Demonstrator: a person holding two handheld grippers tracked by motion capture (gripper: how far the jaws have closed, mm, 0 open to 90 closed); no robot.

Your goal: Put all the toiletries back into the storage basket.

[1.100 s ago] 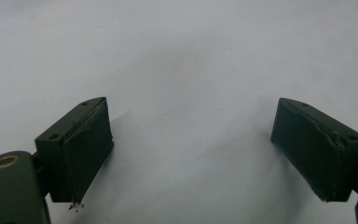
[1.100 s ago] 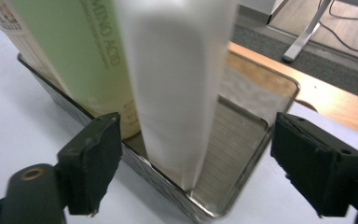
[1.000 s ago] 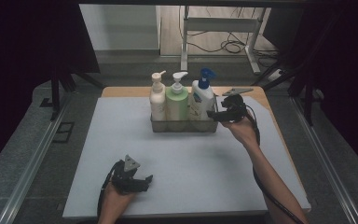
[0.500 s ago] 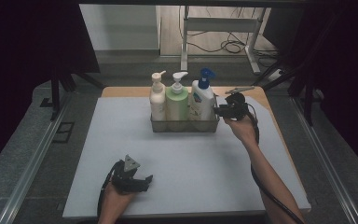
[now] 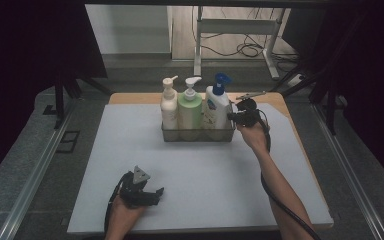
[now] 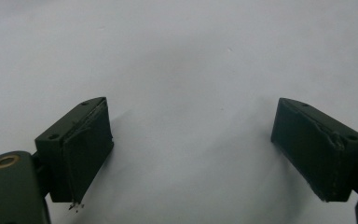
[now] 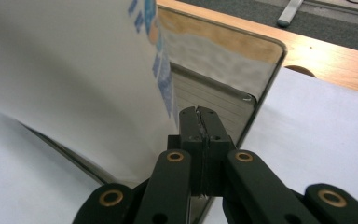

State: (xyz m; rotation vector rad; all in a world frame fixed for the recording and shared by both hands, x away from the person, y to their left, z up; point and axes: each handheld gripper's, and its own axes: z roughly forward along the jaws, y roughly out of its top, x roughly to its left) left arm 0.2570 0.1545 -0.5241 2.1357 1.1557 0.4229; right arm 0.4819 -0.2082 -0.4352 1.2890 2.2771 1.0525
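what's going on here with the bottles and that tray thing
A person works at a table with a gripper in each hand. The right gripper is shut on the rim of a clear caddy, at its end beside the blue-capped bottle. Two more pump bottles, a green one and a cream one, stand upright in the caddy. The left gripper rests open on the white mat, holding nothing.

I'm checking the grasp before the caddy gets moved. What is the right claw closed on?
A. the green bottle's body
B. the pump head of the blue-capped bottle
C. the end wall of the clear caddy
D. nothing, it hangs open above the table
C: in the right gripper view the right claw has its jaws pressed together over the thin end wall of the clear caddy, beside the white bottle.
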